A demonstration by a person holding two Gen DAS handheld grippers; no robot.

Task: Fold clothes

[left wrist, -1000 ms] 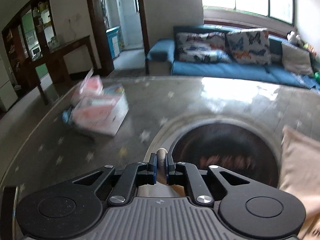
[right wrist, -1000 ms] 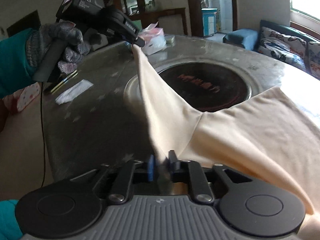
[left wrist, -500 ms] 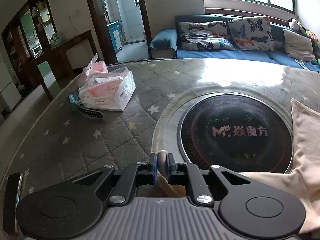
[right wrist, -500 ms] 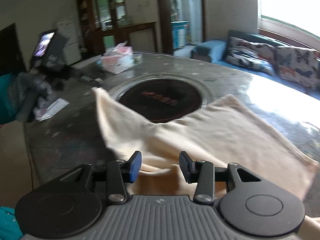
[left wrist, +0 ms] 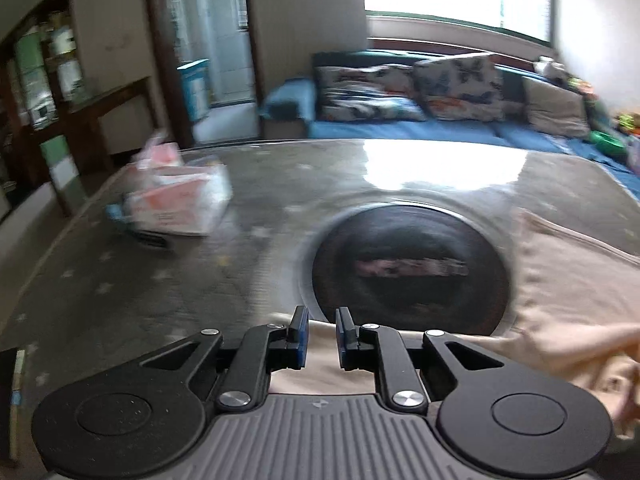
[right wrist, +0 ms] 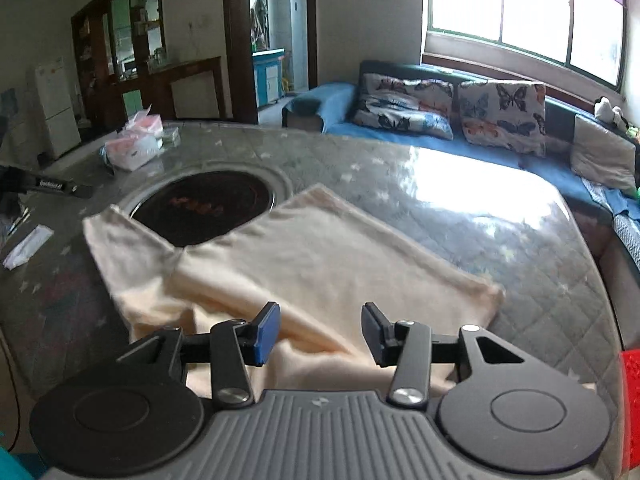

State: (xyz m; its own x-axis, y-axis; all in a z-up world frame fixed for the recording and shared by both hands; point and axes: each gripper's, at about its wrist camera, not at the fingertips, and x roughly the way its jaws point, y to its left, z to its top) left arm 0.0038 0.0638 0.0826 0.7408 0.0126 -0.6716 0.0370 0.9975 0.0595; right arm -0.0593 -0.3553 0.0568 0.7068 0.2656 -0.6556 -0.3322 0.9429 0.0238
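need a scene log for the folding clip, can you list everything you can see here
garment: one, cream, spread on the table partly over the cooktop's near edge
table: one, grey quilted star cover, fills the foreground
cooktop: one, round, black, set into the table
tissue packs: a small pile, pink and white, far left of the table
paper slip: one, white, left table edge
sofa: one, blue, under the window
butterfly cushions: two, pale with a butterfly print, on the sofa
red object: one, right edge, cannot tell what it is
left gripper: black with blue pads, a narrow gap over the garment's edge, nothing visibly pinched
right gripper: black with blue pads, jaws opening, above the garment, not pinching it
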